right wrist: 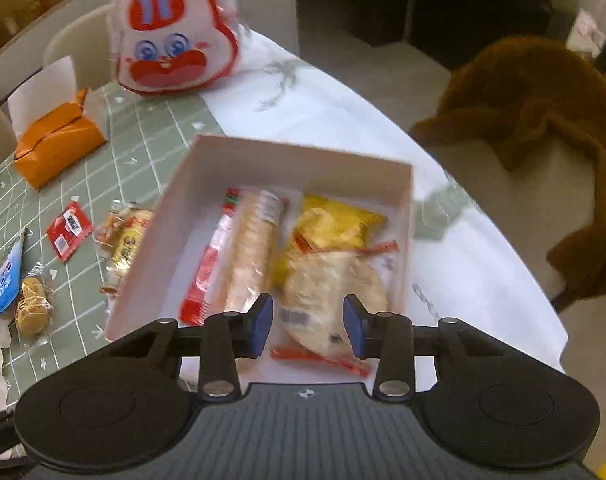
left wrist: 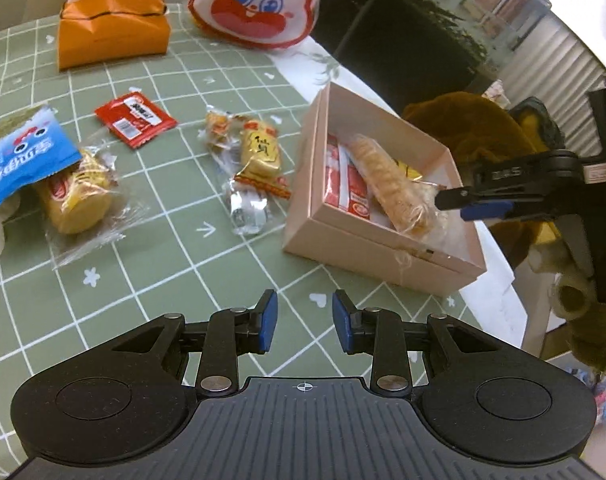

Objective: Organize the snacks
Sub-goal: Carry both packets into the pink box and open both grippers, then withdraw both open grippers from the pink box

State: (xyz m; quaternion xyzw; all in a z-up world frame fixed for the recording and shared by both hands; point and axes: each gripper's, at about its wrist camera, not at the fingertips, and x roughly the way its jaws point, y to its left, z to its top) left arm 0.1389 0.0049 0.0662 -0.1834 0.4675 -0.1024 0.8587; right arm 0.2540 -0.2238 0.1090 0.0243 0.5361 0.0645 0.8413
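Note:
A pink open box [left wrist: 383, 252] [right wrist: 183, 208] stands at the mat's right edge. It holds a long cracker roll [left wrist: 387, 180] [right wrist: 251, 248], a red packet [left wrist: 343, 184], a yellow packet [right wrist: 335, 220] and a round cracker packet [right wrist: 327, 292]. My right gripper [right wrist: 309, 324] [left wrist: 455, 202] reaches down into the box, its blue pads against both sides of the round cracker packet. My left gripper [left wrist: 305, 326] hovers open over the green mat, in front of the box, with nothing between its fingers. Loose on the mat lie a red sachet [left wrist: 135, 120], yellow wrapped snacks [left wrist: 259, 152], a wrapped yellow cookie [left wrist: 75, 196] and a blue packet [left wrist: 19, 160].
An orange tissue box [left wrist: 111, 28] and a big rabbit-face bag [left wrist: 259, 0] stand at the back of the green checked mat [left wrist: 175, 264]. A brown fuzzy garment [right wrist: 543, 120] hangs over a chair beyond the table's right edge. White tabletop shows right of the box.

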